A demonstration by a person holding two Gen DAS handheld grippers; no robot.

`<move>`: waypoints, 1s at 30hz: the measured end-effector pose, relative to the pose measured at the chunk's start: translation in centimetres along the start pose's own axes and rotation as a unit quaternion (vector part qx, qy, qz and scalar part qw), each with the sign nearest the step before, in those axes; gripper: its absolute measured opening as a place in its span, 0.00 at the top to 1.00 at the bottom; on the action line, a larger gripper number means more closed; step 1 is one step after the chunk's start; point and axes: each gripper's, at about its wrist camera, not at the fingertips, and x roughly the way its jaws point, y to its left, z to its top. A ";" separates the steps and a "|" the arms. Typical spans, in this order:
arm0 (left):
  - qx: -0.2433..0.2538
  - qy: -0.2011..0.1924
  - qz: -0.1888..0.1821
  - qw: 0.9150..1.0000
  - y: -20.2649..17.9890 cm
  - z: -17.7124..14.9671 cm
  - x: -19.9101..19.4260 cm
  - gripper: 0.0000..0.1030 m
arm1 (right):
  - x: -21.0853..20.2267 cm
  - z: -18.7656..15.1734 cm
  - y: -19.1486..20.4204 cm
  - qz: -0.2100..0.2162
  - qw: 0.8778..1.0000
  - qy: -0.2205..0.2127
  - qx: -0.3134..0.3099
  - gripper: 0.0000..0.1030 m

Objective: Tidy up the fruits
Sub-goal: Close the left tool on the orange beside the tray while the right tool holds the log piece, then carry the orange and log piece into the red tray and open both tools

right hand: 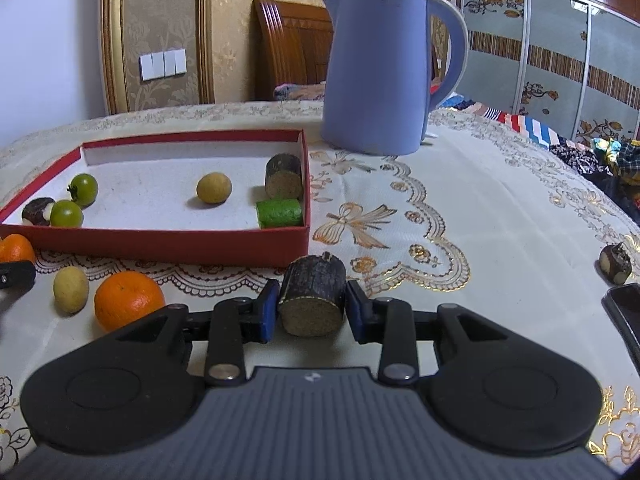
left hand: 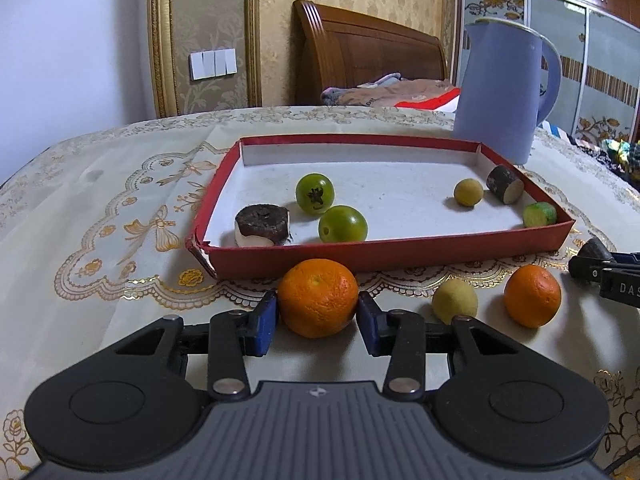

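Note:
My left gripper [left hand: 317, 317] is shut on an orange [left hand: 317, 297] on the tablecloth, just in front of the red tray [left hand: 384, 254]. My right gripper [right hand: 311, 307] is shut on a dark sugarcane piece [right hand: 312, 295] near the tray's [right hand: 160, 240] right front corner. In the tray lie two green fruits [left hand: 315, 193] [left hand: 343, 224], a dark round piece [left hand: 262, 224], a yellow-green ball [left hand: 468, 192], another dark sugarcane piece [left hand: 505, 183] and a green chunk [left hand: 540, 214]. A second orange [left hand: 532, 295] and a yellow fruit [left hand: 455, 302] rest on the cloth between the grippers.
A tall blue kettle [right hand: 380, 68] stands behind the tray's right end. A small dark fruit piece [right hand: 615, 263] and a black flat object [right hand: 626, 312] lie at the far right. Behind the table are a bed with a wooden headboard [left hand: 368, 52] and wardrobe doors.

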 end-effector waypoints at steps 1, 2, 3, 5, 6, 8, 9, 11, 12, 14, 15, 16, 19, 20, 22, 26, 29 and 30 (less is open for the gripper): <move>-0.002 -0.001 -0.001 1.000 0.1 0.0 -0.1 0.60 | -0.2 0.0 0.0 -0.001 1.000 -0.005 0.001 0.68; -0.005 -0.002 -0.003 1.000 0.2 0.0 -0.2 0.60 | -0.4 0.0 0.0 -0.002 1.000 -0.010 0.001 0.68; -0.008 -0.004 -0.005 1.000 0.4 0.0 -0.4 0.60 | -0.6 0.0 0.0 -0.001 1.000 -0.013 0.000 0.68; -0.015 -0.012 -0.010 1.000 0.6 0.0 -0.8 0.60 | -1.0 -0.1 0.0 0.007 1.000 -0.018 -0.001 0.68; -0.019 -0.017 -0.011 1.000 0.7 0.0 -1.0 0.60 | -1.2 -0.2 0.1 0.010 1.000 -0.020 -0.003 0.68; -0.023 -0.031 -0.010 0.999 0.8 0.0 -1.5 0.60 | -1.5 -0.3 0.2 0.014 1.000 -0.023 -0.007 0.68; -0.023 -0.038 -0.009 0.999 0.8 0.0 -1.7 0.60 | -1.7 -0.3 0.3 0.016 1.000 -0.025 -0.007 0.68; -0.022 -0.045 -0.008 0.999 0.8 0.1 -1.9 0.60 | -2.0 -0.1 0.3 0.019 0.999 -0.030 -0.007 0.68; -0.021 -0.047 -0.007 0.999 0.7 0.1 -1.9 0.60 | -2.2 0.0 0.4 0.021 0.999 -0.032 -0.007 0.68; -0.021 -0.052 -0.002 0.998 0.7 0.3 -2.0 0.60 | -2.6 0.3 0.5 0.026 0.999 -0.038 -0.006 0.68; -0.024 -0.057 0.000 0.998 0.6 0.5 -2.1 0.60 | -2.7 0.5 0.6 0.026 0.999 -0.042 -0.007 0.68; -0.027 -0.061 0.002 0.998 0.6 0.8 -2.1 0.60 | -2.7 0.9 0.8 0.026 0.999 -0.045 -0.012 0.68; -0.034 -0.065 0.001 0.997 0.5 1.8 -2.0 0.60 | -2.6 2.1 1.5 0.033 0.998 -0.052 -0.018 0.68; -0.037 -0.064 -0.002 0.997 0.4 2.3 -1.7 0.60 | -2.5 2.5 1.7 0.034 0.998 -0.055 -0.021 0.68; -0.040 -0.058 -0.006 0.997 0.1 3.2 -1.0 0.60 | -2.0 3.3 2.4 0.033 0.997 -0.062 -0.029 0.68; -0.032 -0.053 -0.003 0.998 -0.9 4.6 0.7 0.60 | -0.2 5.0 3.7 0.032 0.997 -0.056 -0.042 0.68; -0.026 -0.046 -0.004 0.999 -1.6 5.5 2.0 0.60 | 1.7 5.8 4.6 0.038 0.998 -0.034 -0.047 0.68; -0.025 -0.044 -0.007 0.999 -1.7 5.6 2.3 0.60 | 2.4 6.1 4.8 0.040 0.998 -0.027 -0.047 0.68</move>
